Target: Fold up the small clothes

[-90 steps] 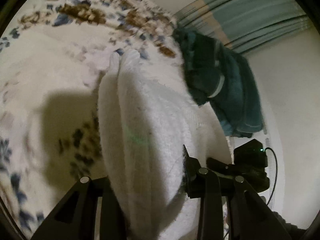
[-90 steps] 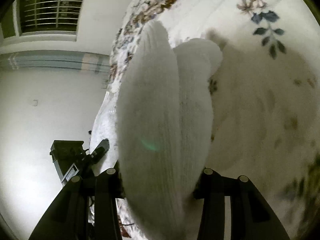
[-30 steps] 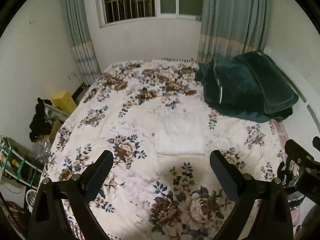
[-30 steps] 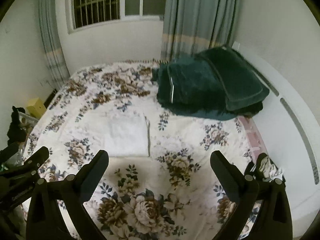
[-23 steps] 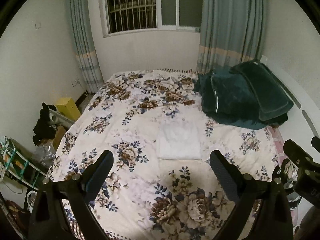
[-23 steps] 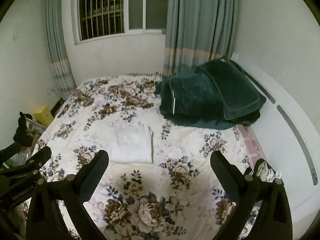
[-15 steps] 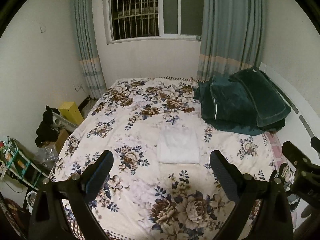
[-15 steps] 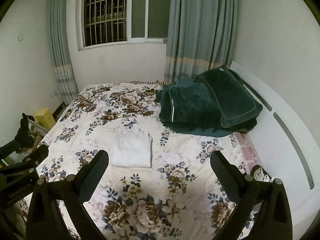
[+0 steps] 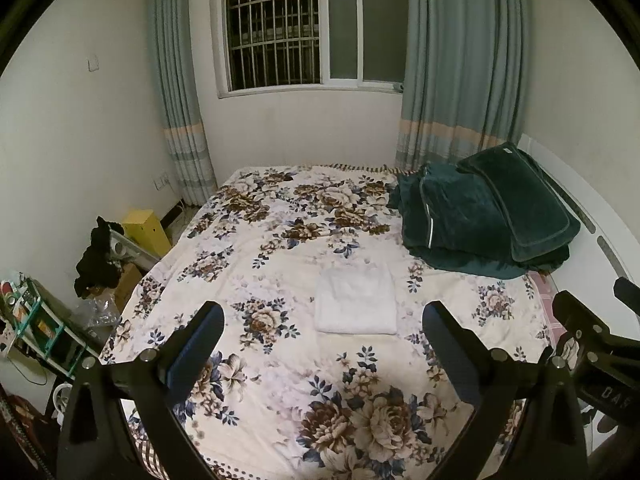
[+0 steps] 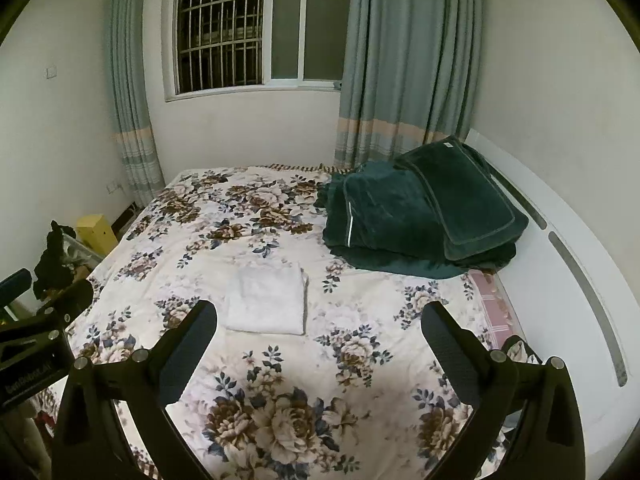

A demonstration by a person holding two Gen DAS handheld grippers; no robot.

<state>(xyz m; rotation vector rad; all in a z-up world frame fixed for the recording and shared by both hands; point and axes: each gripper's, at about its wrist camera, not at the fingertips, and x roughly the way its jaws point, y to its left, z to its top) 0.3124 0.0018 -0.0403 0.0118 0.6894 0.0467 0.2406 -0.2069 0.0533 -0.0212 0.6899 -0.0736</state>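
A white cloth (image 9: 355, 300) lies folded into a flat rectangle in the middle of the floral bed cover (image 9: 280, 232); it also shows in the right wrist view (image 10: 266, 298). My left gripper (image 9: 322, 320) is open and empty, held well back from and above the bed's near end. My right gripper (image 10: 319, 320) is open and empty at about the same distance, with the cloth ahead and to its left. Part of the right gripper shows at the right edge of the left wrist view.
A pile of dark green blankets (image 9: 480, 216) lies at the bed's far right, by the white headboard (image 10: 568, 264). Left of the bed stand a yellow box (image 9: 146, 228), dark clothes on a rack (image 9: 98, 256) and a shelf (image 9: 36, 332). A barred window (image 9: 280, 24) and curtains are behind.
Three seconds ago both grippers were shut on the white cloth. Now it lies folded on the bed, both grippers are open, and over the last second they have drawn back and up.
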